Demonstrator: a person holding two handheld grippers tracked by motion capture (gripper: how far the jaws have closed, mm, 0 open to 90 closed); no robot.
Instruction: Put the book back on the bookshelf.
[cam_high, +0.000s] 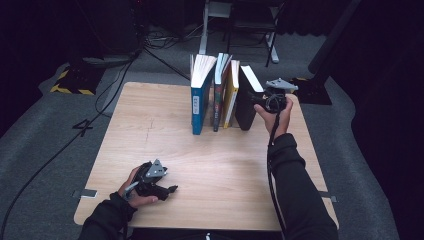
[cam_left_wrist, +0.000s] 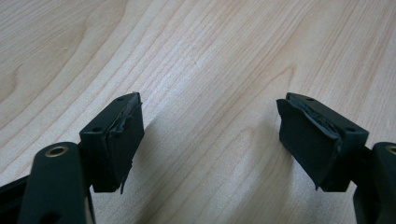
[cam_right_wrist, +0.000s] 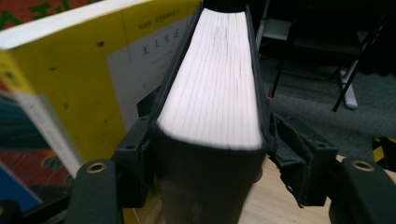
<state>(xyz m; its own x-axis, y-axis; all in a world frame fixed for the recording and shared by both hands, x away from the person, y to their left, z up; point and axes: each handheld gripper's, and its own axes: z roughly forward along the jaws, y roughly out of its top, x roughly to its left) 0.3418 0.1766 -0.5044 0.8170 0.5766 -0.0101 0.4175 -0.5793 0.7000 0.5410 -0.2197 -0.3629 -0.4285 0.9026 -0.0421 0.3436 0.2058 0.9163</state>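
Note:
Several books stand upright in a row at the far edge of the wooden table: a blue one, a thin dark one, a yellow one and a black one at the right end. My right gripper reaches around the black book from the right. In the right gripper view its jaws straddle the book's top corner; the left pad lies against the cover and a narrow gap shows at the right pad. The yellow book leans close beside it. My left gripper rests open near the front left, over bare wood.
Behind the table stand the metal legs of a chair or desk, and cables run over the grey carpet. A black stand base sits off the table's far right corner. A yellow-black striped block lies at the left.

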